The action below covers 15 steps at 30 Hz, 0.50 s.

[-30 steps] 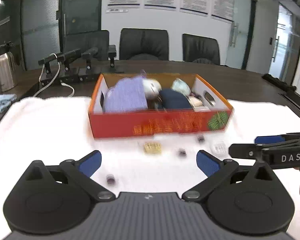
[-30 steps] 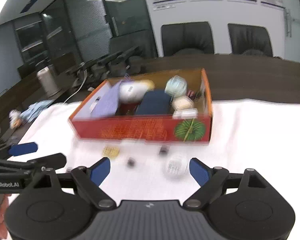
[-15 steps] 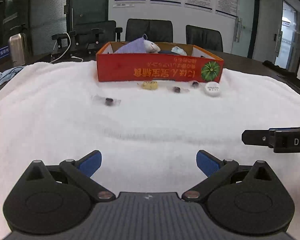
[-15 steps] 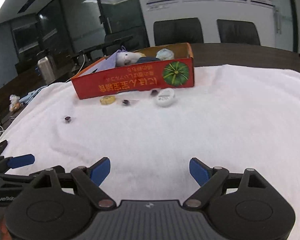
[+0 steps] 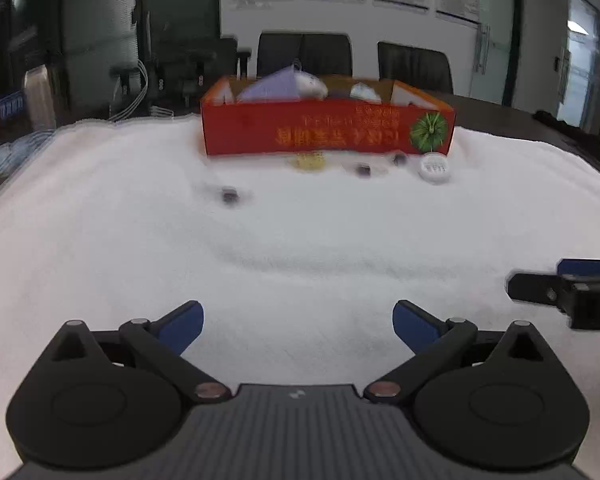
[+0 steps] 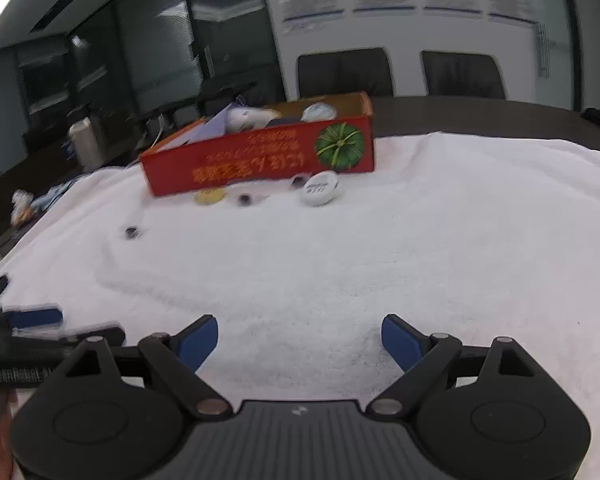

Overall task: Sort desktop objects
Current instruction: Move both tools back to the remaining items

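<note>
A red cardboard box (image 5: 328, 130) (image 6: 260, 160) stands at the far side of the white towel (image 5: 300, 248), filled with a purple cloth, a white plush and other items. In front of it lie a yellow piece (image 5: 309, 160) (image 6: 209, 196), small dark pieces (image 5: 229, 195) (image 6: 132, 232) and a round white lid (image 5: 434, 167) (image 6: 320, 188). My left gripper (image 5: 298, 326) is open over bare towel, far short of the objects. My right gripper (image 6: 300, 338) is open too, with nothing between its fingers; it also shows at the right edge of the left wrist view.
A steel flask (image 6: 85, 142) and a blue cloth (image 5: 12, 152) sit on the dark table left of the towel. Black office chairs (image 5: 304, 54) stand behind the table. Cables and microphone stands (image 5: 140, 84) lie behind the box at the left.
Both grippers pulled back from the box and sank toward the towel during the first half second; the box now looks farther away. Since then they have hardly moved. Both stay open.
</note>
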Available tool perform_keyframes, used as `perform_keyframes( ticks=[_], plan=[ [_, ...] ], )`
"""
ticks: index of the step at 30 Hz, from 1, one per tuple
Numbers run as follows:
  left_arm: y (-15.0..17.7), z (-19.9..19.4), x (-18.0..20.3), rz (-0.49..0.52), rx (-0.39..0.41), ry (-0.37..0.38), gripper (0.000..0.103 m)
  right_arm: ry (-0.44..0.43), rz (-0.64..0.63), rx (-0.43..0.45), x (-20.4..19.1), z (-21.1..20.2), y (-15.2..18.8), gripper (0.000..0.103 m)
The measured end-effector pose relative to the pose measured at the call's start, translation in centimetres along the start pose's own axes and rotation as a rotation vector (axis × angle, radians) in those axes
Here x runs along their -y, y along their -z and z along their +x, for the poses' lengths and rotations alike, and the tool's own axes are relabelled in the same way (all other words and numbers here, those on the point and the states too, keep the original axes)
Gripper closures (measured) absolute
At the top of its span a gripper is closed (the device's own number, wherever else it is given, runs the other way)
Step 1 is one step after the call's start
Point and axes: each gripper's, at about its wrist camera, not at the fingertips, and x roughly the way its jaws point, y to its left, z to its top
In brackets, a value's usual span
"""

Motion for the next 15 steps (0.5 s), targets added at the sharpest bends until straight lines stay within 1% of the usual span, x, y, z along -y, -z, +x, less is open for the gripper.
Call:
perform_keyframes(
  ticks=[1, 3, 5, 7, 8, 9, 11, 12, 13, 14, 15],
  plan=[
    [-0.9, -0.4, -0.2, 0.036, 0.032, -0.018, 0.000, -0.012, -0.021, -0.018, 0.1, -0.4, -0.5, 0.016],
    [-2.9, -1.0, -0.9, 0.068, 0.096, -0.030, 0.000, -0.037, -0.080, -0.005, 0.2, -1.6, -2.1, 0.016],
    [-5.7, -0.3, -1.5, 0.093, 0.117, -0.011, 0.000, -0.054, -0.145, 0.041, 0.1, -2.4, -4.4, 0.016],
    [-8.6, 1.2, -1.6, 0.100, 0.122, -0.001, 0.000, -0.069, -0.190, 0.089, 0.1, -2.1, -7.0, 0.016],
    [-10.1, 2.0, -1.4, 0.096, 0.124, -0.006, 0.000, -0.059, -0.203, 0.115, 0.1, -1.4, -8.2, 0.016],
    [-11.3, 2.8, -1.1, 0.098, 0.127, 0.012, 0.000, -0.033, -0.210, 0.138, 0.0, -0.3, -9.2, 0.016],
    [-13.3, 5.4, -0.4, 0.112, 0.109, 0.076, 0.000, 0.011, -0.235, 0.161, -0.2, 2.5, -10.9, 0.018],
    [-13.8, 6.9, -0.2, 0.108, 0.086, 0.074, 0.004, 0.020, -0.235, 0.156, -0.2, 4.2, -11.6, 0.019],
    [-14.2, 8.4, 0.0, 0.102, 0.065, 0.057, 0.008, 0.023, -0.226, 0.144, -0.1, 5.8, -12.1, 0.022],
    [-14.4, 9.9, 0.2, 0.107, 0.056, 0.044, 0.009, 0.029, -0.212, 0.129, 0.1, 7.3, -12.5, 0.025],
    [-14.4, 11.0, 0.2, 0.106, 0.053, 0.022, 0.013, 0.040, -0.197, 0.110, 0.3, 8.8, -12.7, 0.025]
  ],
)
